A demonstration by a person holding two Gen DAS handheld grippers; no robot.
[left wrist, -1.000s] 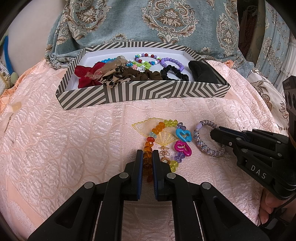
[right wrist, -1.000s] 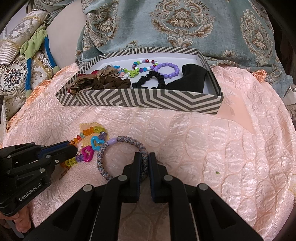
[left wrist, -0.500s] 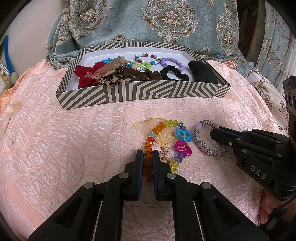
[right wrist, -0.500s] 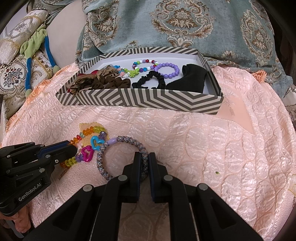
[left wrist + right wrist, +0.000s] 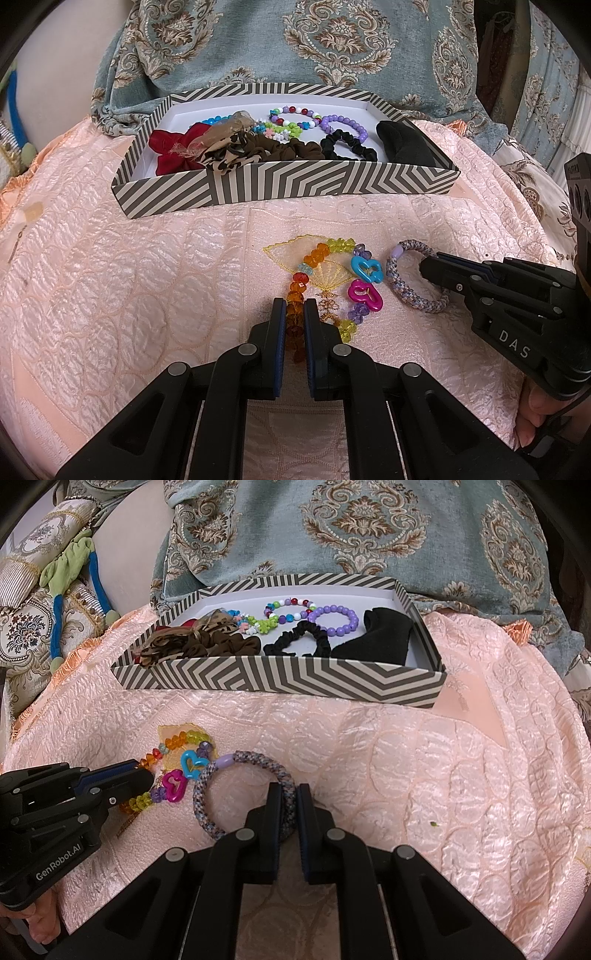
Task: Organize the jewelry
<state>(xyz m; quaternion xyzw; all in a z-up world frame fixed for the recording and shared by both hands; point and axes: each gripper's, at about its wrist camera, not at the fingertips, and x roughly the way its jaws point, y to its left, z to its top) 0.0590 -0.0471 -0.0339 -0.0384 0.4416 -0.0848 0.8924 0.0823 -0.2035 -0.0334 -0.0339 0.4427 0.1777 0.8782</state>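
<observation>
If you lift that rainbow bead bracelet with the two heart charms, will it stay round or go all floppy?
Probably floppy: the rainbow bead bracelet with blue and pink heart charms lies in an uneven loop on the peach quilted cloth, so it looks strung, not rigid. Pinched at its amber beads by the left gripper, it would likely dangle, hearts swinging. The glossy faceted beads might slip.

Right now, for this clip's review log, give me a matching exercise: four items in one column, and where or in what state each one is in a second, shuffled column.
Items:
1. rainbow bead bracelet
2. braided rope bracelet
3. black scrunchie
4. purple bead bracelet

States:
A. inside the striped box, nearer its front wall
B. pinched by the right gripper
C. pinched by the left gripper
D. inside the box, behind the scrunchie

Pairs: 1-C, 2-B, 3-A, 4-D
</observation>
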